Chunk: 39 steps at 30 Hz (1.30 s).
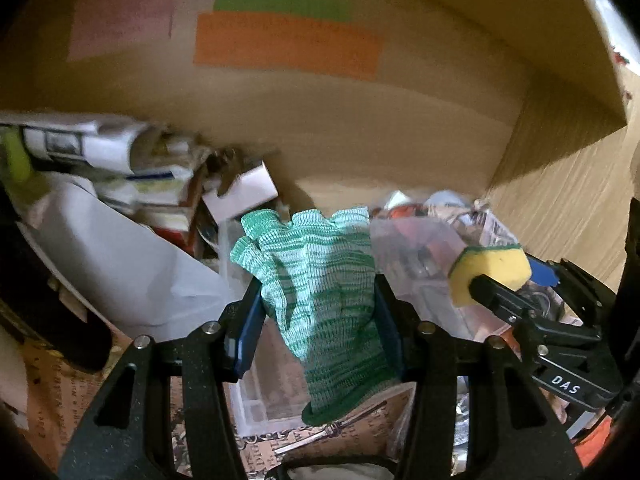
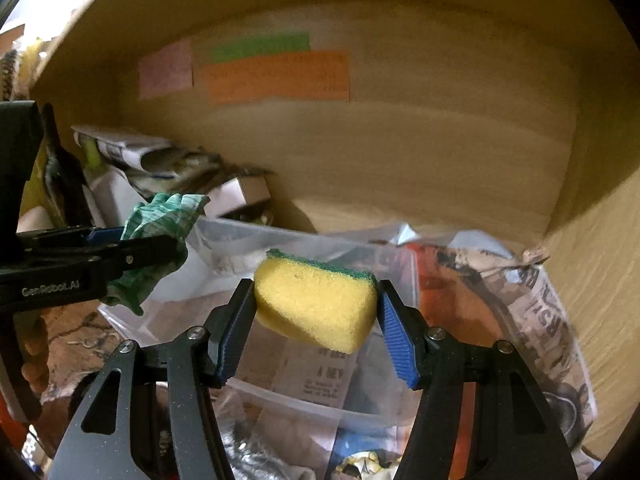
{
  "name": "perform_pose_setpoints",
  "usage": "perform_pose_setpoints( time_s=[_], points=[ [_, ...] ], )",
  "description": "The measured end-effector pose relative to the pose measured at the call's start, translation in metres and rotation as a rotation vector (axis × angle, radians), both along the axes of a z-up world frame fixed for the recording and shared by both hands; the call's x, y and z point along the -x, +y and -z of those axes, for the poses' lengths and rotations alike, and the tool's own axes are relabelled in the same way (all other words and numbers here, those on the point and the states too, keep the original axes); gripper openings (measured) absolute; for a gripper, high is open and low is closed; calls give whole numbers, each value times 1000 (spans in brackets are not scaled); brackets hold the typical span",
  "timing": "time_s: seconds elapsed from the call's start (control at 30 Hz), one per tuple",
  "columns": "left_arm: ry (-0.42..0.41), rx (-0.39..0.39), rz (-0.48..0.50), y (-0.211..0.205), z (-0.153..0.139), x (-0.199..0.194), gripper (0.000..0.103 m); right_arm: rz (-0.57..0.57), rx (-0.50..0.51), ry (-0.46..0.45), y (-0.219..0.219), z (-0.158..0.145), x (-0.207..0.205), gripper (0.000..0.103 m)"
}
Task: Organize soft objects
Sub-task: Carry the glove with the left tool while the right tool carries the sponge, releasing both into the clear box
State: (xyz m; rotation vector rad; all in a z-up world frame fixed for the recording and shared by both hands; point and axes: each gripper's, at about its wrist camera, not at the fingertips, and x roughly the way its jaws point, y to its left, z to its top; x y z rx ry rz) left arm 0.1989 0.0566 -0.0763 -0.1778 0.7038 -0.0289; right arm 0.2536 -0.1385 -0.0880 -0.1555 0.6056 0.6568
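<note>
My left gripper [image 1: 318, 304] is shut on a green-and-white knitted glove [image 1: 316, 280], which hangs from its blue pads above a clear plastic box. My right gripper [image 2: 316, 312] is shut on a yellow sponge [image 2: 316, 304] with a green scouring top, held above the clear plastic box [image 2: 312, 248]. The right gripper with the sponge [image 1: 490, 274] also shows at the right of the left wrist view. The left gripper with the glove [image 2: 160, 220] shows at the left of the right wrist view.
I am inside a wooden shelf compartment with pink, green and orange paper labels [image 1: 286, 44] on the back wall. Rolled papers and small boxes [image 1: 120, 160] pile at the left. Newspaper-wrapped clutter [image 2: 540, 312] lies at the right beside the side wall [image 2: 600, 280].
</note>
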Motion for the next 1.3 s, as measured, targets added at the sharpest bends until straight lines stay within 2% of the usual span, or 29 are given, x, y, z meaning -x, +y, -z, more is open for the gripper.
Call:
perform_pose_setpoints(
  time_s=[0.23, 0.5, 0.6, 0.67, 0.73, 0.93, 1.13, 1.3],
  points=[
    [58, -56, 23, -8, 17, -19, 51, -7, 52, 70, 12, 21, -16, 58],
    [102, -57, 37, -9, 28, -28, 51, -18, 77, 100, 18, 31, -22, 58],
    [114, -54, 40, -9, 30, -28, 54, -27, 83, 108, 21, 32, -22, 63],
    [115, -49, 43, -8, 30, -28, 58, -26, 83, 104, 21, 32, -22, 73],
    [105, -47, 39, -9, 27, -26, 63, -21, 81, 91, 20, 30, -20, 78],
    [58, -38, 34, -5, 9, -11, 67, -21, 47, 56, 10, 14, -13, 82],
    [-48, -63, 21, -1, -20, 26, 79, -37, -5, -17, -7, -13, 10, 85],
    [-128, -76, 14, 1, -37, 61, 92, -54, -50, -60, -22, -29, 33, 93]
  ],
)
